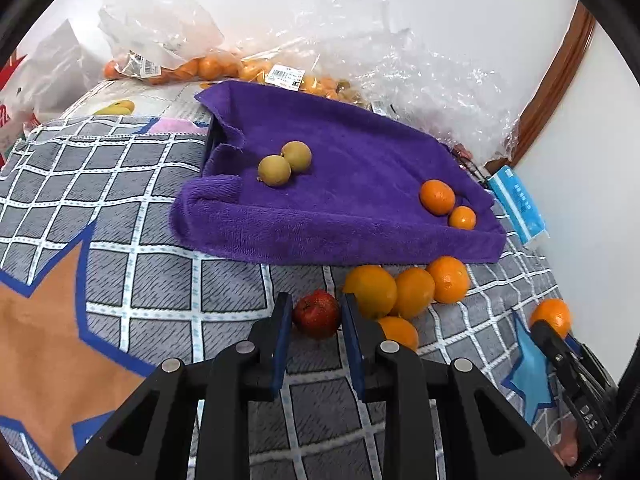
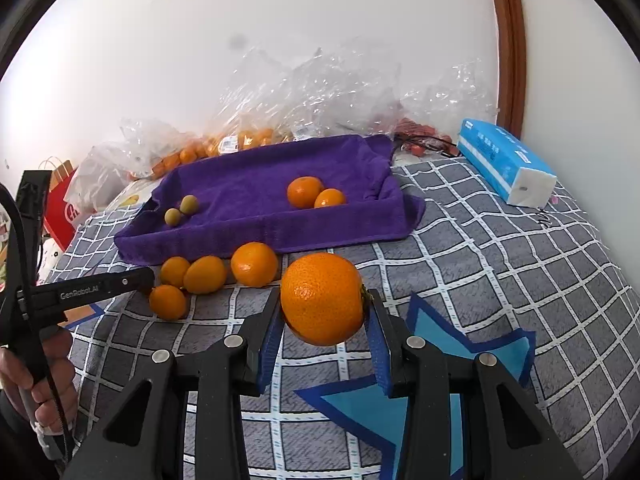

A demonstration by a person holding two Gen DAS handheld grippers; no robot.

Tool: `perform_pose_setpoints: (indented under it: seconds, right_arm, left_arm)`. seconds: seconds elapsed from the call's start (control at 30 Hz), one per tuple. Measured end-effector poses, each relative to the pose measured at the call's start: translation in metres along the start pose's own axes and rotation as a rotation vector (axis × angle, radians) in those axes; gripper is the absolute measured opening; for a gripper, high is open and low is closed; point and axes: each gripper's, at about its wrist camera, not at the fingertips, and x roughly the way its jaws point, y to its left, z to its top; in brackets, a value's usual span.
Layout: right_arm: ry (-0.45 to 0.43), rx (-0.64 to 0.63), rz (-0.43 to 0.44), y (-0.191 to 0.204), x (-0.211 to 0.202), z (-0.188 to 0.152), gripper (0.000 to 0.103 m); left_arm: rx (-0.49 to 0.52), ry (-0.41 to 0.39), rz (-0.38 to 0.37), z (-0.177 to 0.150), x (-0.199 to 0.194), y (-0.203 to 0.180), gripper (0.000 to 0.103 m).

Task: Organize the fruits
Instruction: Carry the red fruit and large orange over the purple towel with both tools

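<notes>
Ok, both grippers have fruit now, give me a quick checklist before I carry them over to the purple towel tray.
1. Left gripper shut on the red fruit: ok.
2. Right gripper shut on the big orange, lifted off the blanket: ok.
3. Purple towel tray has bare space in the middle: ok.
4. Sorting so far: green fruits on one side, small oranges on the other: ok.
5. Loose oranges right beside the left gripper, may get nudged: not ok.
6. Grip firmness: cannot tell.

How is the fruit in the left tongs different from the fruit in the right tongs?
The apple in the left tongs is dark red and small; the orange in the right tongs is bright orange and larger. The apple sits low by the blanket; the orange hangs clear above it. Both are round and clamped.
</notes>
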Motion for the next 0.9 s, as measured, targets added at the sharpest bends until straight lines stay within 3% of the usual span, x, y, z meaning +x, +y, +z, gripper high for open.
perform_pose_setpoints:
  seconds: [0.47,0.9]
  right_arm:
    - [0.036,0.007,0.050,0.016,0.003,0.027,0.039]
    - [0.003,0.012,0.072,0.027,0.001,0.053,0.039]
  left_arm:
    - [-0.002,-0.104,0.009,0.016,-0.060,0.014,0.024]
    - [-0.017,-0.134,0.001,0.033,-0.075,0.019,0.024]
